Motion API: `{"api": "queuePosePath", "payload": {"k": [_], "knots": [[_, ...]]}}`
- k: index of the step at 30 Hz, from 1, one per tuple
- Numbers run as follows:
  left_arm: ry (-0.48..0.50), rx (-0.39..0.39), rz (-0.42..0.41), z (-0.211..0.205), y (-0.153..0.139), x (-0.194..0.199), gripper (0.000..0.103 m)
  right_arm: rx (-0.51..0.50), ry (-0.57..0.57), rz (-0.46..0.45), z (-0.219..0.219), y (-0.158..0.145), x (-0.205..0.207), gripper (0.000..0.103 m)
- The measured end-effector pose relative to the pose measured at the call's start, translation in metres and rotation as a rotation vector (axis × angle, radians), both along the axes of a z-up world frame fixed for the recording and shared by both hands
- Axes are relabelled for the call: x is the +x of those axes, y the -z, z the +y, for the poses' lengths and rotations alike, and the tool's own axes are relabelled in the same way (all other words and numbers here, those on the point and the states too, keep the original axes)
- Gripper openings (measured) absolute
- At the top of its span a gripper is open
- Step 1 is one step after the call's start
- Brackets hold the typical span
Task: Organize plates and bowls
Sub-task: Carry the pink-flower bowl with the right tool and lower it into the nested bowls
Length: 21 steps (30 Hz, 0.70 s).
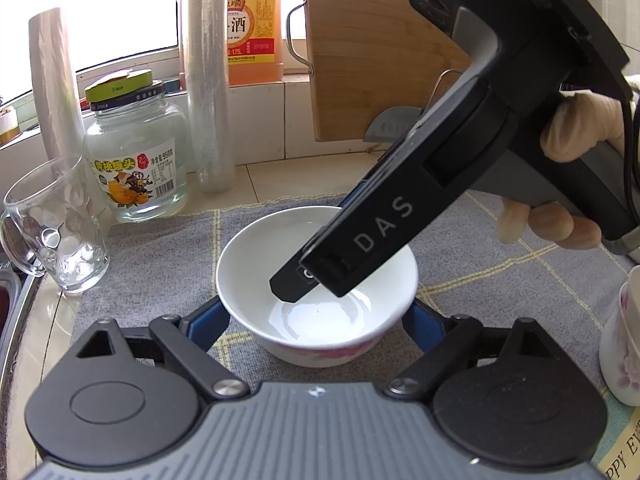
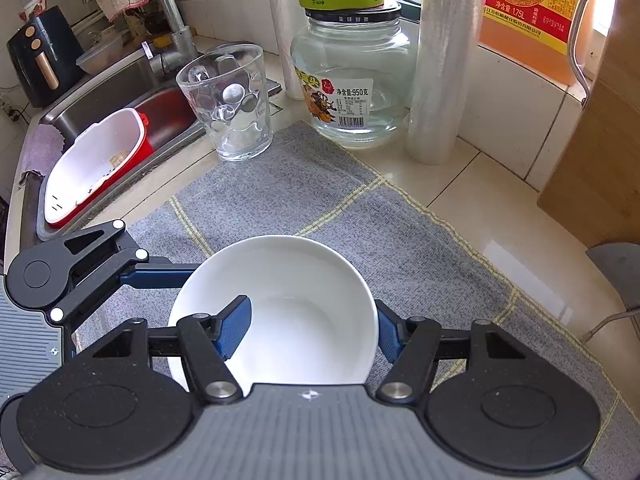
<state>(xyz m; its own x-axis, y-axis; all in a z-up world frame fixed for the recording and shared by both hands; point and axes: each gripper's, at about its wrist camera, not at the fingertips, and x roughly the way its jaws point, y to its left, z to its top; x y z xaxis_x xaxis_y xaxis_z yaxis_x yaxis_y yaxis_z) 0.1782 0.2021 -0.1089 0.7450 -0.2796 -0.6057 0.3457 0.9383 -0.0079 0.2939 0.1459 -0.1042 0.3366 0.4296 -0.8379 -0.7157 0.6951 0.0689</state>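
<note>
A white bowl (image 1: 320, 312) with a pink flower pattern sits on the grey mat (image 1: 160, 264). My left gripper (image 1: 316, 320) is open, its blue fingers on either side of the bowl's outside. My right gripper (image 2: 312, 328) is open: its left finger (image 2: 236, 330) is inside the bowl (image 2: 304, 320), its right finger (image 2: 386, 334) outside the rim. In the left wrist view the right gripper's fingers (image 1: 320, 276) reach down into the bowl from the right. The left gripper's arm (image 2: 100, 268) shows at the left of the right wrist view.
A glass mug (image 1: 60, 232), a glass jar (image 1: 136, 156), a plastic wrap roll (image 1: 208, 80), an orange bottle (image 1: 254, 24) and a cutting board (image 1: 360, 52) stand behind the mat. Another flowered bowl (image 1: 624, 340) sits at right. The sink (image 2: 120, 96) holds a red-and-white basin (image 2: 92, 164).
</note>
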Motion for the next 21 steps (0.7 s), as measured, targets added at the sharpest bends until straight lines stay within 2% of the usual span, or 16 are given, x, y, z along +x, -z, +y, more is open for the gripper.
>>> {"api": "queuePosePath", "payload": {"k": [11, 21], "knots": [[0.035, 0.024, 0.000, -0.005, -0.010, -0.010, 0.092, 0.028, -0.006, 0.008, -0.010, -0.013, -0.014, 0.070], [0.067, 0.023, 0.016, -0.020, -0.038, -0.040, 0.092, 0.073, -0.004, -0.005, -0.035, -0.037, -0.052, 0.070]]}}
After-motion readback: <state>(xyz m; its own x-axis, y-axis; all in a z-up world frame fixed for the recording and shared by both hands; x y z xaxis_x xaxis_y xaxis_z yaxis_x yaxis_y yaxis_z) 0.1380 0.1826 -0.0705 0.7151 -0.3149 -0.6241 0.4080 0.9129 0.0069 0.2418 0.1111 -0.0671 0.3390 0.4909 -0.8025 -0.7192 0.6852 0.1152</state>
